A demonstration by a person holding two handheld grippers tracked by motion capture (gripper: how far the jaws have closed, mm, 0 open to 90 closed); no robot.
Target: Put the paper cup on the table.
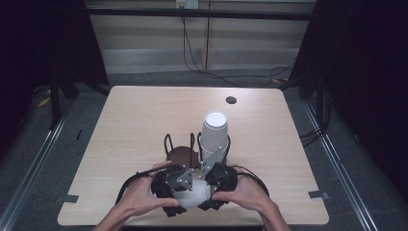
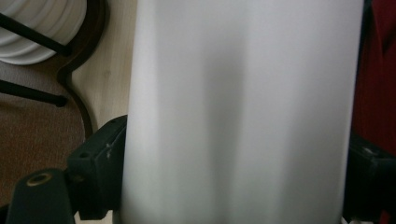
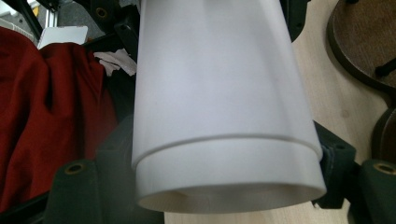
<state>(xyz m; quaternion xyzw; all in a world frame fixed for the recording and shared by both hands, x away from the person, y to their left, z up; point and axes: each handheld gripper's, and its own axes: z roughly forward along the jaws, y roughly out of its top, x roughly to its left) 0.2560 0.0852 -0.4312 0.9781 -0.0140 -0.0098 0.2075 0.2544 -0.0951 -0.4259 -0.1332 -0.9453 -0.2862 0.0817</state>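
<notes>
Dim room with black upper corners in the high view, surface (image 1: 144, 120) evenly lit from above, soft shadows, white cup (image 2: 238, 112) blurred and out of focus in both gripper views, mild glare.

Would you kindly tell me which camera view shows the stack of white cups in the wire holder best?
The high view: the whole stack of white cups stands upright in the wire holder. The left gripper view catches just some rims at its corner, behind the held cup.
</notes>
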